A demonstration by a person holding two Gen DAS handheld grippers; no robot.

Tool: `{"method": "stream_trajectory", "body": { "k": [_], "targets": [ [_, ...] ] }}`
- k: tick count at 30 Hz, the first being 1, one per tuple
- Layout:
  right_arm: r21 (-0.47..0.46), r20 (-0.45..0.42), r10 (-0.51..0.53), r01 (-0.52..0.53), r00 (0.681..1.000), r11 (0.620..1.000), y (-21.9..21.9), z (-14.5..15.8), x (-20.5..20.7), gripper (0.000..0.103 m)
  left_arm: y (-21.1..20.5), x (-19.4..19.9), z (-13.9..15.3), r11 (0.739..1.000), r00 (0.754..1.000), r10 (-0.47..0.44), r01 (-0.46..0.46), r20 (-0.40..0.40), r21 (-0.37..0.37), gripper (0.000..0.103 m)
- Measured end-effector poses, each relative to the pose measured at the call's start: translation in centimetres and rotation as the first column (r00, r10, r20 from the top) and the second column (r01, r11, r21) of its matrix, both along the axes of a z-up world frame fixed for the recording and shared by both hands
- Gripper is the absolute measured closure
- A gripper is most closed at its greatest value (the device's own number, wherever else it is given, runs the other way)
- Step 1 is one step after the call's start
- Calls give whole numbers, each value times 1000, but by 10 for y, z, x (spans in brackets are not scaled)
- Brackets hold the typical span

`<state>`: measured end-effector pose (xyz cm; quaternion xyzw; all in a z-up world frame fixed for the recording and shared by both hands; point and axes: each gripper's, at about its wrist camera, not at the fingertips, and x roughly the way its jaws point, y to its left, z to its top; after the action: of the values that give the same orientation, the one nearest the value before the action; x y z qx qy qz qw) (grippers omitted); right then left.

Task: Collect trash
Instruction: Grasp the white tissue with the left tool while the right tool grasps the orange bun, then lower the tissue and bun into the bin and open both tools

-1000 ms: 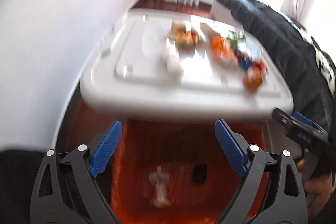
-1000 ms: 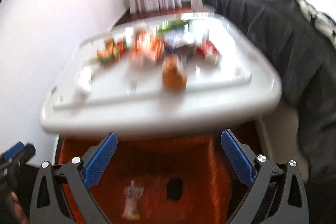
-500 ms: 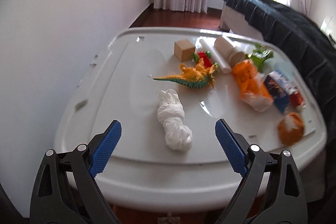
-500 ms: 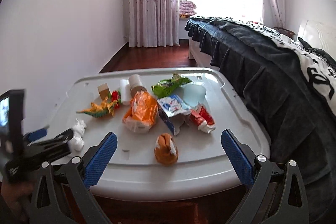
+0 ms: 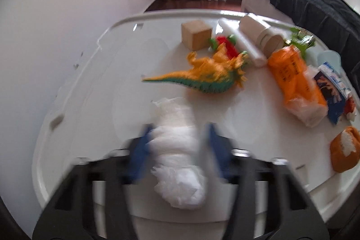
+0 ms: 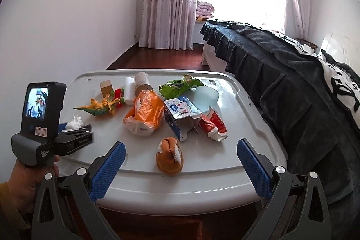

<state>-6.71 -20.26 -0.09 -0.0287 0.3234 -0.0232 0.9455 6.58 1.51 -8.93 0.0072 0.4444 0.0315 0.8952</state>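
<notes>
A crumpled white tissue (image 5: 177, 150) lies near the front left of the white table (image 5: 94, 87). My left gripper (image 5: 177, 147) has a blue finger on each side of it, blurred by motion, with the fingers close to the wad. The tissue also shows in the right wrist view (image 6: 74, 123), with the left gripper (image 6: 76, 129) around it. My right gripper (image 6: 178, 170) is open and empty above the table's front edge, just before an orange crumpled wad (image 6: 169, 155). Other trash lies mid-table: an orange plastic bag (image 6: 145, 114), a torn blue carton (image 6: 180, 116), a red wrapper (image 6: 213, 125), a green wrapper (image 6: 180, 84).
A toy dinosaur (image 5: 209, 75), a wooden cube (image 5: 196, 35), a red and green toy (image 5: 225, 43) and paper rolls (image 5: 263, 37) stand at the back of the table. A pale cup (image 6: 205, 97) stands behind the carton. A dark-covered bed (image 6: 292, 73) runs along the right. A white wall is on the left.
My left gripper has moved forward over the table and its fingers have closed in around the white tissue. My right gripper has stayed open and shifted little.
</notes>
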Motion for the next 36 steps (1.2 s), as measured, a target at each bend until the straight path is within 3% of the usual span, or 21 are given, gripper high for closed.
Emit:
{"method": "stream_trajectory", "body": {
  "k": [7, 11, 23, 25, 26, 27, 29, 31, 36],
  "targets": [
    [13, -45, -54, 55, 998, 998, -13, -18, 16, 5, 11, -29, 19, 1000, 1000, 13, -12, 15, -29, 69],
    [9, -88, -33, 34, 996, 999, -6, -30, 28, 5, 10, -54, 39, 998, 999, -3, 6, 52, -68, 69],
    [-135, -139, 47, -66, 989, 989, 32, -70, 81, 6, 7, -107, 68, 991, 994, -52, 63, 93, -121, 69],
    [-136, -156, 55, -76, 986, 988, 33, -75, 83, 14, 7, -109, 67, 990, 994, -57, 68, 88, -123, 69],
    [-126, -176, 61, -84, 982, 988, 34, -80, 86, 24, 7, -110, 67, 990, 994, -59, 69, 88, -122, 69],
    [-114, -191, 66, -89, 979, 989, 33, -83, 87, 43, 6, -112, 66, 990, 994, -61, 71, 87, -120, 69],
    [-95, -224, 65, -88, 972, 992, 30, -88, 90, 69, 5, -113, 64, 990, 994, -66, 75, 83, -119, 69],
    [-78, -222, 64, -83, 973, 994, 25, -85, 88, 75, 2, -115, 64, 990, 994, -70, 80, 82, -119, 69],
    [8, -214, 84, -85, 973, 996, 15, -63, 71, 76, -6, -126, 65, 988, 992, -101, 110, 80, -113, 69]
  ]
}}
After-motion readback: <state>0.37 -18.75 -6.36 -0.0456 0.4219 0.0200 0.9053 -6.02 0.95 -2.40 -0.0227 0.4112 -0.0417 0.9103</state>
